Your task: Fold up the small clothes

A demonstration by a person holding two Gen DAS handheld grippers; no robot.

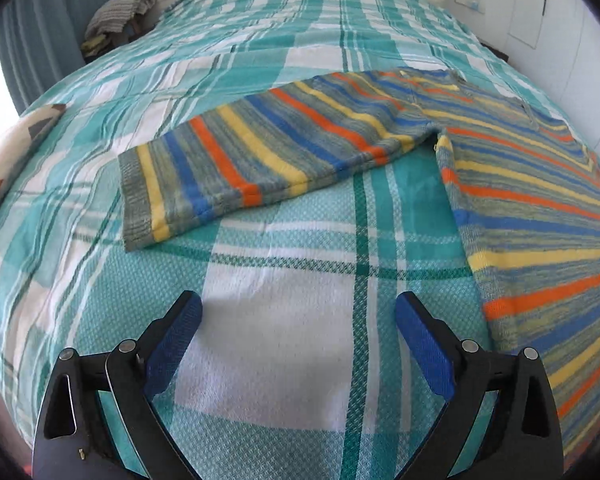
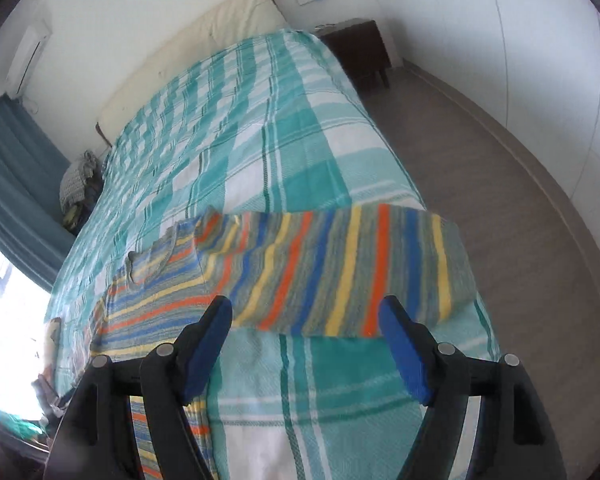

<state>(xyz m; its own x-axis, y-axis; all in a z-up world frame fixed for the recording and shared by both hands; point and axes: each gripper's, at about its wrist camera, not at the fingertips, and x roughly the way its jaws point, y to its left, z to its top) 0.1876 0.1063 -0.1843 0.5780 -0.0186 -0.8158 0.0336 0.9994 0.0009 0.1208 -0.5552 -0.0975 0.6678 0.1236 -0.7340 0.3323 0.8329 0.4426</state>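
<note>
Sweater lies flat on my bed, both sleeves stretched sideways, no fold made yet. My left gripper and right gripper hover spread and empty. Folding, I judge, is all still ahead.

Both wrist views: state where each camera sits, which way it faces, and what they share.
Left wrist: on the left gripper, angled down at the bedspread; sweater sleeve ahead; open blue fingers show.
Right wrist: on the right gripper, facing down the bed toward the pillow; other sleeve ahead, floor right; open fingers show.
Shared: sweater, bedspread, pillow.
</note>
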